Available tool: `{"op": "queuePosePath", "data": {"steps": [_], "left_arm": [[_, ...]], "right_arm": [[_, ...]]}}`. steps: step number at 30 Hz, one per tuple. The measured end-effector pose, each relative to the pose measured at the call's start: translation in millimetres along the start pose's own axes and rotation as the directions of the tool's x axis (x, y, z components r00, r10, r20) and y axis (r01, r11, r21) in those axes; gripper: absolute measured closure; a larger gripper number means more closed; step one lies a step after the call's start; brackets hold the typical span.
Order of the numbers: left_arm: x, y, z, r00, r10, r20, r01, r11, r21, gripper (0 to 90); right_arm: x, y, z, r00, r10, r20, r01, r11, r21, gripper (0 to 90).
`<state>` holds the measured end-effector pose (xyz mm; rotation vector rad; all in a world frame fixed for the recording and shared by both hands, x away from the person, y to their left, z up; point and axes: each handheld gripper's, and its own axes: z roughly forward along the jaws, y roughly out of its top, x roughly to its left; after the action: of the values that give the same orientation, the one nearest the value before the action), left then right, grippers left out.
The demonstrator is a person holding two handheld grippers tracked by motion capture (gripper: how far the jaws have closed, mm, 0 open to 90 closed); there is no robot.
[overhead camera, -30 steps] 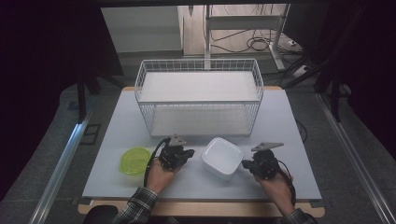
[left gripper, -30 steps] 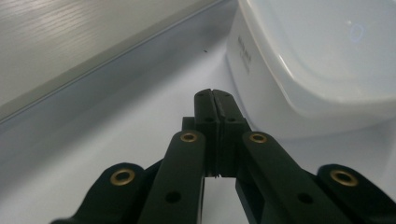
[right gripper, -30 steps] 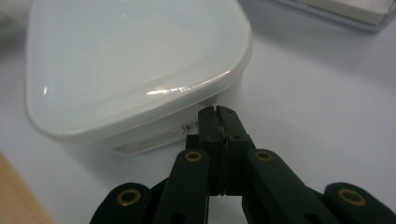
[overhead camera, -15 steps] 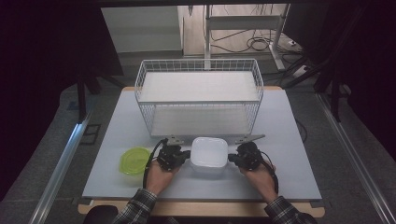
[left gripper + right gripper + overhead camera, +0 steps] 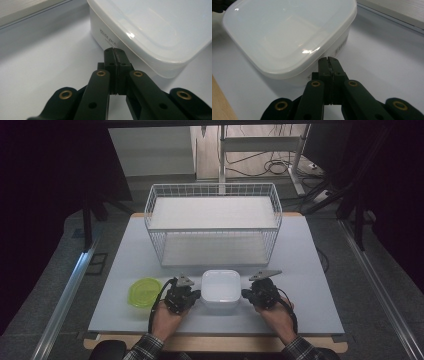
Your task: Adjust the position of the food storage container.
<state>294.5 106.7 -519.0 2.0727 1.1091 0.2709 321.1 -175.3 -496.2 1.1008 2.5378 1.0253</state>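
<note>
- White lidded container (image 5: 220, 290) sits on the surface (image 5: 310, 270), just in front of the wire basket (image 5: 213, 227).
- My left claw (image 5: 115, 51): jaws pressed together, tips at the container's left wall.
- My right claw (image 5: 329, 60): jaws pressed together, tips against its right wall.
- Green lid (image 5: 144, 291) lies left of the container.

We hold our left gripper (image 5: 194, 294) low and pointed inward toward the right, its jaws pressed fully together, tips meeting in the left gripper view. Our right gripper (image 5: 247, 293) mirrors it, pointed inward toward the left, jaws likewise closed tight. Both forearms, in plaid sleeves, come in from the near edge.
</note>
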Motion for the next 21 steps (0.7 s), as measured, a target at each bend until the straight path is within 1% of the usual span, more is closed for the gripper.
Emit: {"op": "queuePosePath", "data": {"steps": [1,2,3,4,5,6,7,8,10,11,13,14,15,16,18,19,20,21], "left_arm": [[0.0,0.0,0.0,1.0,0.0,0.0,0.0,1.0,0.0,90.0],[2.2,-1.6,0.2,0.9998,-0.01,0.017,0.011,0.9999,-0.003,90.0],[2.2,-1.6,0.2,0.9998,-0.01,0.017,0.011,0.9999,-0.003,90.0],[2.0,-4.2,-1.0,0.9998,0.003,0.018,-0.003,0.9999,-0.011,89.9],[2.0,-4.2,-1.0,0.9998,0.003,0.018,-0.003,0.9999,-0.011,89.9],[-0.4,-7.8,-6.1,0.9998,0.019,0.002,-0.019,0.9998,-0.011,89.9],[-1.9,-9.8,-10.4,0.9997,0.023,-0.008,-0.023,0.9997,-0.013,89.9],[-1.9,-9.8,-10.4,0.9997,0.023,-0.008,-0.023,0.9997,-0.013,89.9],[-3.7,-14.0,-22.8,0.9993,0.03,-0.023,-0.031,0.9993,-0.023,90.0],[-2.9,-19.3,-37.5,0.9988,0.023,-0.043,-0.025,0.9991,-0.034,90.0],[1.5,-26.1,-53.4,0.9978,0.001,-0.066,-0.005,0.9986,-0.054,90.0],[1.5,-26.1,-53.4,0.9978,0.001,-0.066,-0.005,0.9986,-0.054,90.0],[8.6,-32.3,-68.1,0.9958,-0.027,-0.087,0.021,0.9976,-0.066,90.0],[12.1,-34.8,-74.1,0.9942,-0.04,-0.1,0.033,0.9968,-0.073,90.0],[19.8,-38.7,-83.1,0.9912,-0.067,-0.114,0.058,0.995,-0.082,90.0],[19.8,-38.7,-83.1,0.9912,-0.067,-0.114,0.058,0.995,-0.082,90.0],[27.0,-41.2,-86.3,0.988,-0.095,-0.122,0.086,0.993,-0.081,90.0],[30.7,-42.2,-86.6,0.9861,-0.107,-0.128,0.097,0.9923,-0.076,90.0]], "right_arm": [[1.0,-0.3,-0.1,1.0,-0.005,0.0,0.005,1.0,-0.001,89.8],[2.4,-0.7,-0.3,0.9999,-0.016,0.004,0.016,1.0,0.0,89.7],[2.4,-0.7,-0.3,0.9999,-0.016,0.004,0.016,1.0,0.0,89.7],[5.6,-1.3,-1.1,0.9985,-0.049,0.024,0.049,0.999,0.0,89.7],[5.6,-1.3,-1.1,0.9985,-0.049,0.024,0.049,0.999,0.0,89.7],[6.8,-1.4,-4.7,0.9966,-0.078,0.026,0.079,0.997,-0.014,89.6],[7.2,-1.6,-6.6,0.9957,-0.087,0.032,0.087,0.996,-0.017,89.6],[7.2,-2.4,-8.8,0.9948,-0.094,0.04,0.094,0.995,-0.018,89.5],[6.4,-3.4,-11.4,0.9942,-0.098,0.044,0.099,0.995,-0.021,89.3],[4.3,-6.0,-16.5,0.995,-0.089,0.045,0.091,0.995,-0.036,88.9],[2.8,-7.2,-20.1,0.9957,-0.081,0.045,0.083,0.996,-0.045,88.3],[2.0,-7.7,-21.8,0.9962,-0.075,0.044,0.077,0.996,-0.05,88.3],[1.4,-8.3,-23.0,0.9966,-0.069,0.044,0.072,0.996,-0.052,87.3],[0.6,-9.1,-23.8,0.9967,-0.068,0.045,0.07,0.996,-0.053,86.9],[-0.2,-10.4,-24.4,0.9972,-0.058,0.047,0.061,0.997,-0.053,86.4],[-0.2,-10.4,-24.4,0.9972,-0.058,0.047,0.061,0.997,-0.053,86.4],[-1.3,-11.2,-24.6,0.9974,-0.056,0.046,0.058,0.997,-0.052,85.7],[-1.4,-11.4,-24.8,0.9974,-0.055,0.047,0.058,0.997,-0.052,85.4]]}}
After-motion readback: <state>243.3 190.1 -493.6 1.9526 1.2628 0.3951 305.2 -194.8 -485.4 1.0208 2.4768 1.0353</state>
